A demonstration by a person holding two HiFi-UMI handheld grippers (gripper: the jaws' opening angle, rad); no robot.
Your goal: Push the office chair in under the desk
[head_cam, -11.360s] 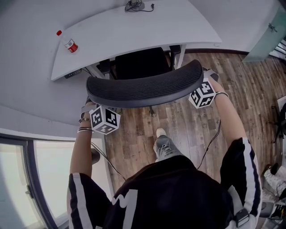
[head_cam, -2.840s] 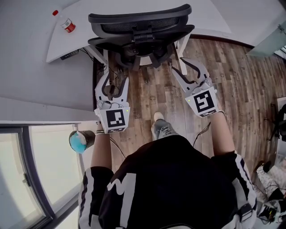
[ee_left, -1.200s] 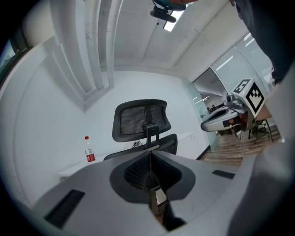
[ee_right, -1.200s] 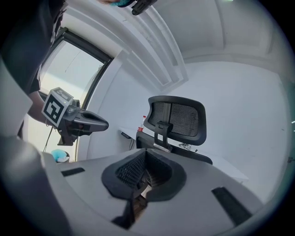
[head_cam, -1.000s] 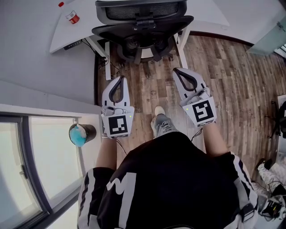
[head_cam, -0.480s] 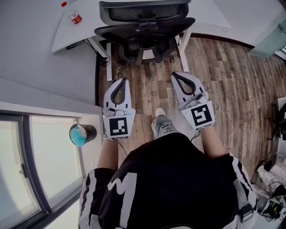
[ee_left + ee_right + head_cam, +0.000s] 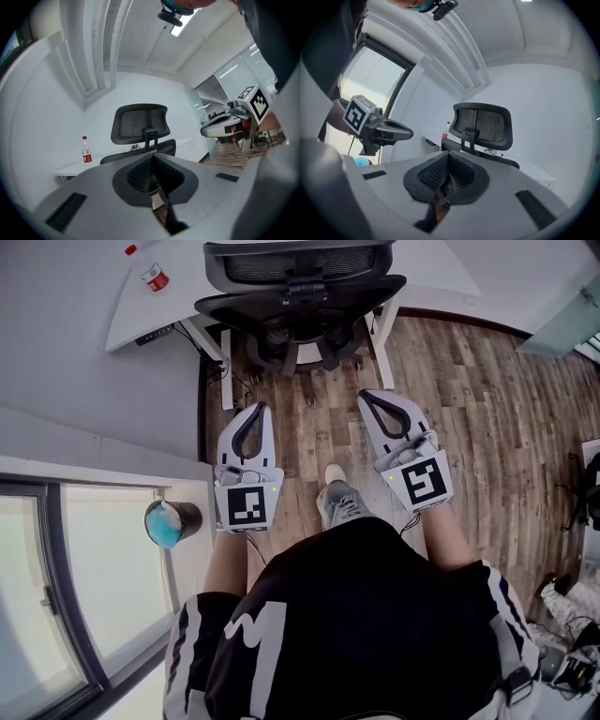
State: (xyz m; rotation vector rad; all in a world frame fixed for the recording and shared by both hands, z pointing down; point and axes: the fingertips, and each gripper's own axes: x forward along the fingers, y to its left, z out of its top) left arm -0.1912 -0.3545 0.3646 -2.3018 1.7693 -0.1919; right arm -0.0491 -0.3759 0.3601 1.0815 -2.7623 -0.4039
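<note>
In the head view both arms are bent at the person's sides. The left gripper [image 7: 254,412] and right gripper [image 7: 368,397] are held level, side by side, pointing at the office chair [image 7: 298,298] and well apart from it. The black, mesh-backed chair stands pushed in at the white desk [image 7: 187,298]. The left gripper view shows the jaws pressed together on nothing. The right gripper view shows the same.

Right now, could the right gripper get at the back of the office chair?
Probably, with a step forward: the right gripper, shut, is short of the office chair, and only bare floor lies between them.
</note>
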